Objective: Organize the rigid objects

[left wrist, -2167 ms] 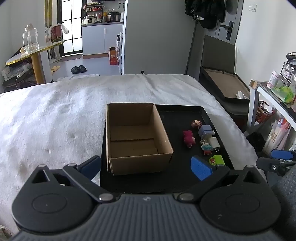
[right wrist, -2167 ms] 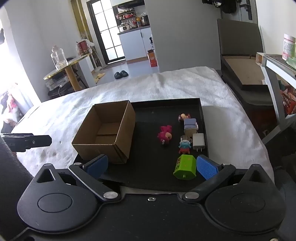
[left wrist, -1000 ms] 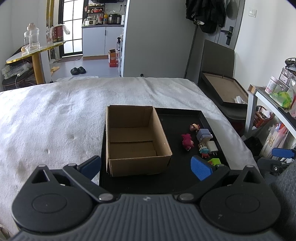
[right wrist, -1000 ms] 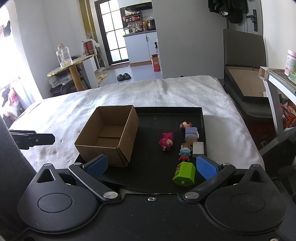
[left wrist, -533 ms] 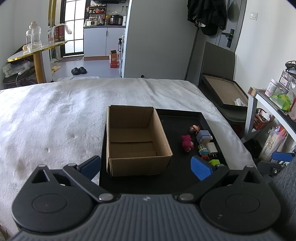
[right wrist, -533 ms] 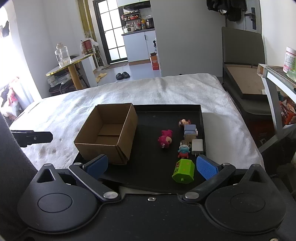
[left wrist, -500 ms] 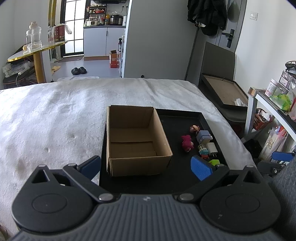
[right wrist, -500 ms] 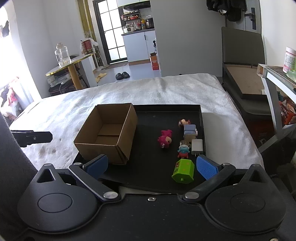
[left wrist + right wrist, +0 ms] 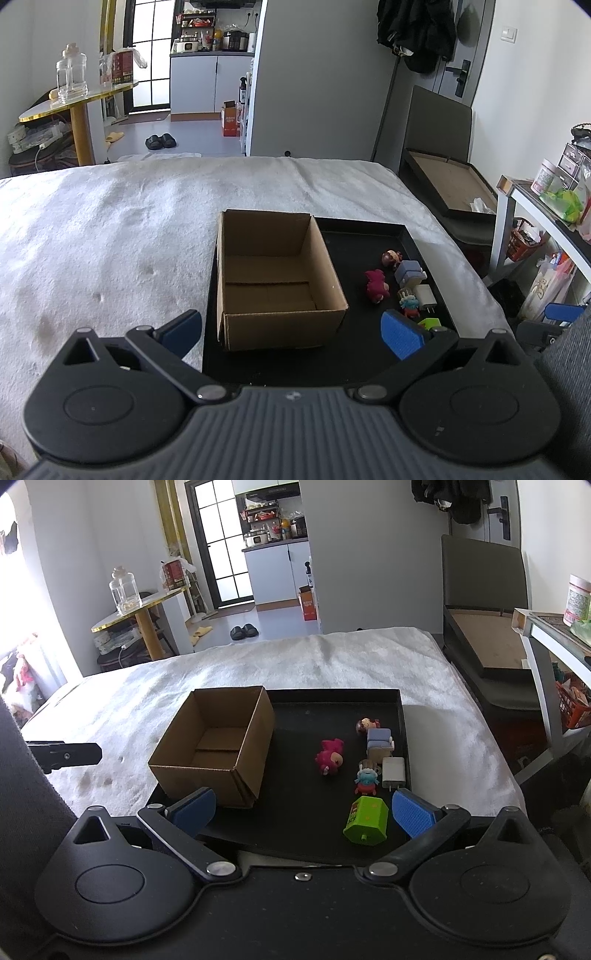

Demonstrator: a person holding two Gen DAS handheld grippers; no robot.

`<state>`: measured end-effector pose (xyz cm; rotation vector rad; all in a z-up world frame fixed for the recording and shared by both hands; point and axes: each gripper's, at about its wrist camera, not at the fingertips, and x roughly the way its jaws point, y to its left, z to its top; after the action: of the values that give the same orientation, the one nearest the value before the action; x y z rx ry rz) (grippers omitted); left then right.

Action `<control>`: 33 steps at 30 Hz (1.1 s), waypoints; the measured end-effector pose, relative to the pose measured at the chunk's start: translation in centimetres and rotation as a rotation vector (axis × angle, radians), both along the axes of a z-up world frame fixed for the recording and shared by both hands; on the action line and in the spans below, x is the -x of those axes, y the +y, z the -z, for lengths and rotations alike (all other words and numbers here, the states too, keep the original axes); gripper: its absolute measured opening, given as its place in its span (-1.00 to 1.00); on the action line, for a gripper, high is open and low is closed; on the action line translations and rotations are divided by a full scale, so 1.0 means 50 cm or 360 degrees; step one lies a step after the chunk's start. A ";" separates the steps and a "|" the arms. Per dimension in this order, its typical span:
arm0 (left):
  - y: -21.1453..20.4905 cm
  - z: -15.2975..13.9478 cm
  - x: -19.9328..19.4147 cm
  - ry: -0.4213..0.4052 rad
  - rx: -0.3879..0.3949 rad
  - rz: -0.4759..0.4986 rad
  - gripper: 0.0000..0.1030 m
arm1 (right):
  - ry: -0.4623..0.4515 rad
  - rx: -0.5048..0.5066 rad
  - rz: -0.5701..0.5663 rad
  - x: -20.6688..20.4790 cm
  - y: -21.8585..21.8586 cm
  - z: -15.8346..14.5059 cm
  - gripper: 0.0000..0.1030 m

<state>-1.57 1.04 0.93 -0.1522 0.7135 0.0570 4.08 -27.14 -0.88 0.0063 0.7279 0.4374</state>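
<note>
With both grippers spread wide and empty, I'd lower my right gripper (image 9: 301, 812) squarely over the green block (image 9: 365, 820) on the tray (image 9: 332, 698), then carry it to the box (image 9: 216, 746).

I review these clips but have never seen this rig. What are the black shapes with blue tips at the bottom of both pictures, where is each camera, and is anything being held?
Each picture comes from a camera mounted on a hand-held two-finger gripper, looking forward along its fingers. The left gripper and right gripper both stand open, holding nothing. Ahead, on a white-covered bed, lies a black tray. On it stand an empty brown cardboard box and small items: a pink plush figure, a white charger plug and a green toy block nearest the right gripper.
</note>
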 end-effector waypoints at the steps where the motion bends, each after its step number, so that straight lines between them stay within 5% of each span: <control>1: 0.000 0.000 0.000 0.0001 -0.0001 0.0000 0.99 | 0.0001 0.0000 0.0000 0.000 0.000 0.000 1.00; 33: 0.004 0.023 -0.025 0.0065 -0.0037 0.0023 0.99 | 0.0005 -0.0018 0.0033 -0.009 -0.011 0.023 1.00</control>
<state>-0.34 1.23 -0.20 -0.1238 0.7547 0.0544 4.53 -27.68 -2.01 0.0250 0.7276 0.4219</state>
